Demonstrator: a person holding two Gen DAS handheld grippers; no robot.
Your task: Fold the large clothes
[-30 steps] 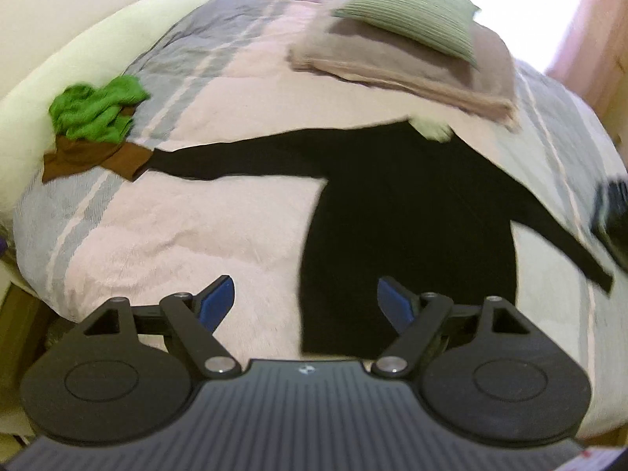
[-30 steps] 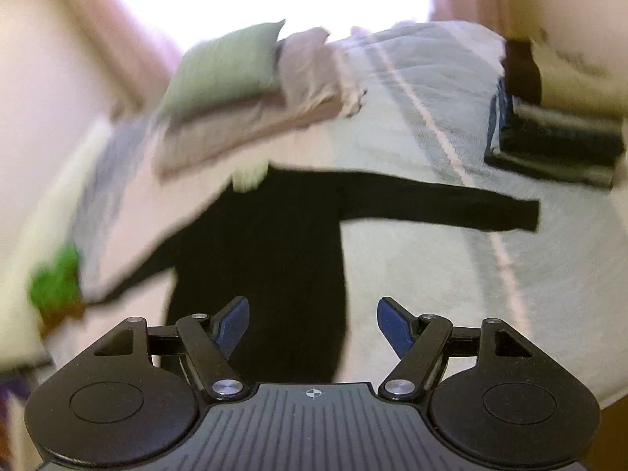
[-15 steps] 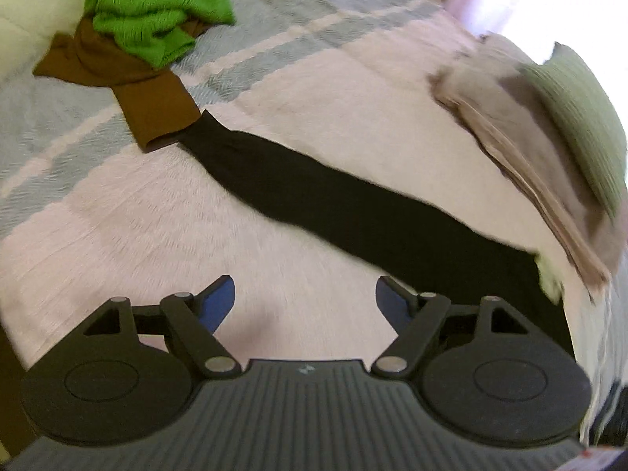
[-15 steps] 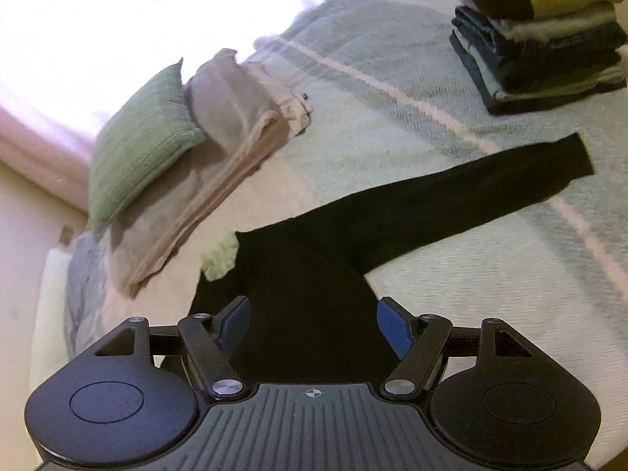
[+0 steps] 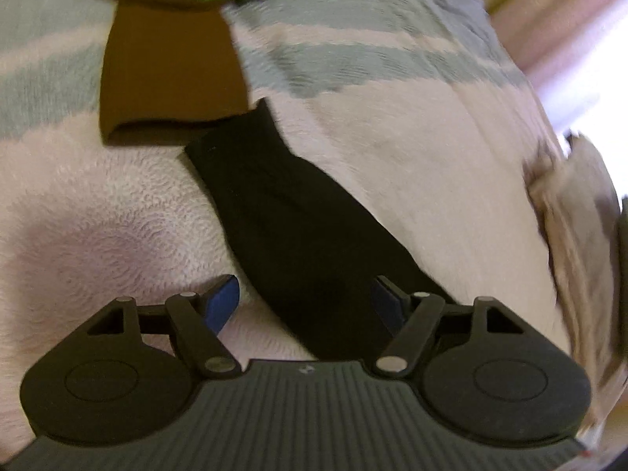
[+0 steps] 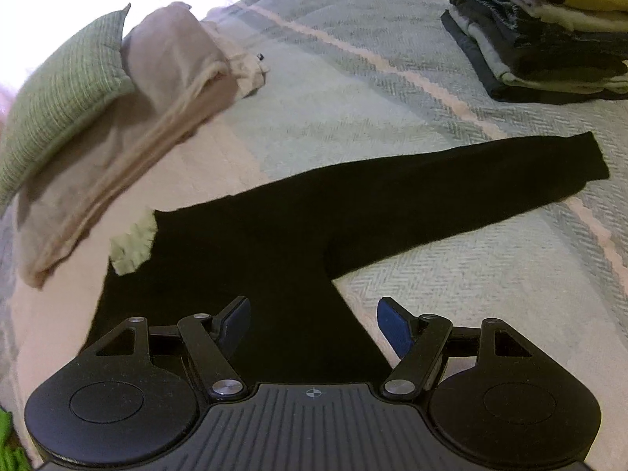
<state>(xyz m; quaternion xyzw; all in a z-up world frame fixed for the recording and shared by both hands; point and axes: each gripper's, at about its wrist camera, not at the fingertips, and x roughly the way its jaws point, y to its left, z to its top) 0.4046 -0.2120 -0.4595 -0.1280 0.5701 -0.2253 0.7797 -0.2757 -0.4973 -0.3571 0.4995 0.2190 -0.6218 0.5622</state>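
While the black sweater [image 6: 243,259] lies flat on the bed [image 6: 353,90], we hold both grippers' fingers [image 5: 221,304] apart, the left gripper [image 5: 306,306] narrowing, gripping nothing.

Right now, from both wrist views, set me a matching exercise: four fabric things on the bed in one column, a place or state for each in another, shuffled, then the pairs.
Things
1. black sweater
2. green cushion
3. brown garment
4. folded stack

Places or states
A. piled at the bed's far right corner
B. spread flat, sleeves out
C. lies on beige folded bedding
D. touches a black sleeve's cuff, under green cloth

Pairs: 1-B, 2-C, 3-D, 4-A
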